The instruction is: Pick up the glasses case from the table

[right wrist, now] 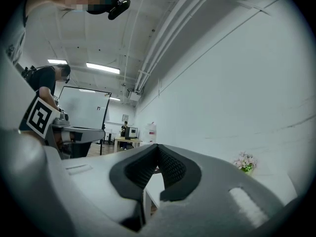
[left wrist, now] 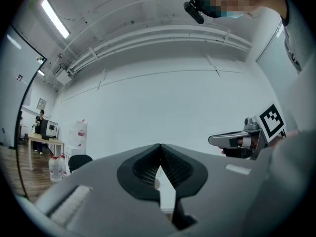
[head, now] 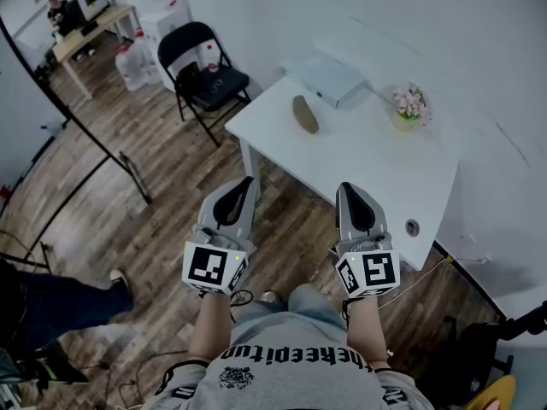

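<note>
The glasses case [head: 304, 114], a brownish oval, lies on the white table [head: 376, 169] near its far left side. Both grippers hover over the wooden floor on the near side of the table, well short of the case. My left gripper [head: 247, 181] points toward the table's left corner, its jaws closed tip to tip with nothing between them [left wrist: 159, 147]. My right gripper [head: 344, 187] is beside the table's near edge, also shut and empty [right wrist: 158, 147]. The case does not show clearly in either gripper view.
A white box [head: 333, 79] sits behind the case and a small pot of pink flowers [head: 410, 105] stands at the table's far right. A black folding chair [head: 205, 75] stands left of the table. Another person's leg and shoe [head: 60, 301] are at left.
</note>
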A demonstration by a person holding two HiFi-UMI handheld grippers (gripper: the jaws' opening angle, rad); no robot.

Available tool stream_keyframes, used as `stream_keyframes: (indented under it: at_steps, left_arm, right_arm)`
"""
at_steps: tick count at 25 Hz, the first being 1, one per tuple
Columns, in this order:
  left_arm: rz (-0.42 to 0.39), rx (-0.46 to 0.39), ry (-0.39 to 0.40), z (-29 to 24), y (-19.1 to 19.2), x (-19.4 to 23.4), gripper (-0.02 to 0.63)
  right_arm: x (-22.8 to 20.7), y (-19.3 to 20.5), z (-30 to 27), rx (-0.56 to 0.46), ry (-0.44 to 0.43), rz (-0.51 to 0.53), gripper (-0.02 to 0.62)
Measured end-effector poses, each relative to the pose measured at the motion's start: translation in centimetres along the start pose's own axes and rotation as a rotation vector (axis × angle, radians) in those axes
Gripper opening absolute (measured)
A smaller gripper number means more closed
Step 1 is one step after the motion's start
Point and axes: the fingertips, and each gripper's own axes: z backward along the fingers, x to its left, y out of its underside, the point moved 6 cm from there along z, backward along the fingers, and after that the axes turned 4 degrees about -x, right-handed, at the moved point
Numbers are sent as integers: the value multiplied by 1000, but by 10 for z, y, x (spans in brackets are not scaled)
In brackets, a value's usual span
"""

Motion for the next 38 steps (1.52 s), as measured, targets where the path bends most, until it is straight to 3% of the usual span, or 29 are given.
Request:
stream_keyframes:
  at_steps: [12, 38]
  left_arm:
    - [0, 5, -28, -39, 13, 27, 18]
    - [-38, -11, -139, -198, 30, 68, 18]
  right_arm:
    - [-28, 10, -46, 1, 6, 7, 3]
    - [-134, 29, -195, -9, -145, 9, 3]
